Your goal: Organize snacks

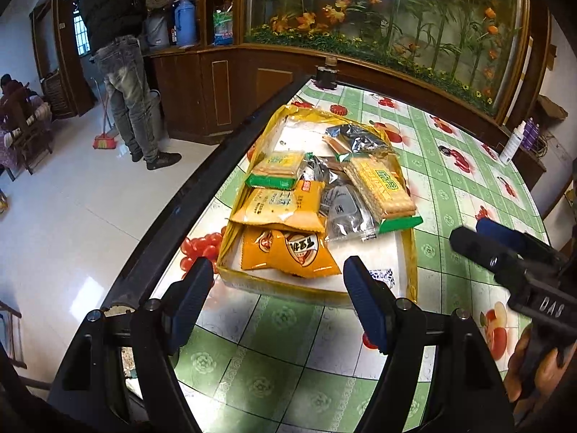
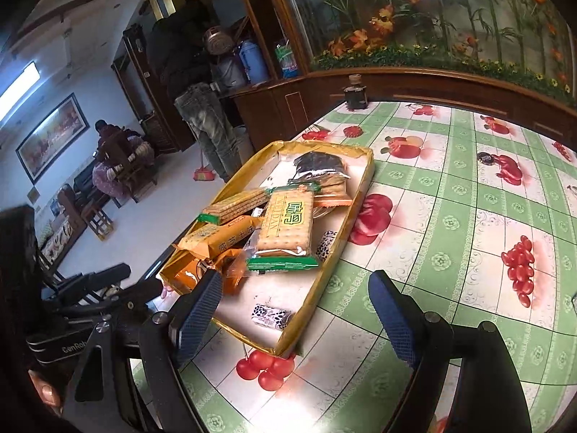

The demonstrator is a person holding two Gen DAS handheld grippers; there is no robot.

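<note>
The snack tray [image 1: 411, 252] sits on the fruit-print worktop [image 2: 450, 216], heaped with cracker packs; the biggest green-edged pack [image 2: 286, 227] reads "MILDAN". A dark bottle [image 2: 355, 93] stands well behind the tray. The left tool [image 1: 277, 299] hangs spread wide just short of the tray's near edge, gripping nothing. The right tool [image 2: 295, 310], marked "DAS", is released too, over the tray's near corner.

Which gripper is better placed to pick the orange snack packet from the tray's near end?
Probably the left gripper: its open, empty jaws frame the orange packet directly ahead. The right gripper faces tablecloth beside the tray.
</note>
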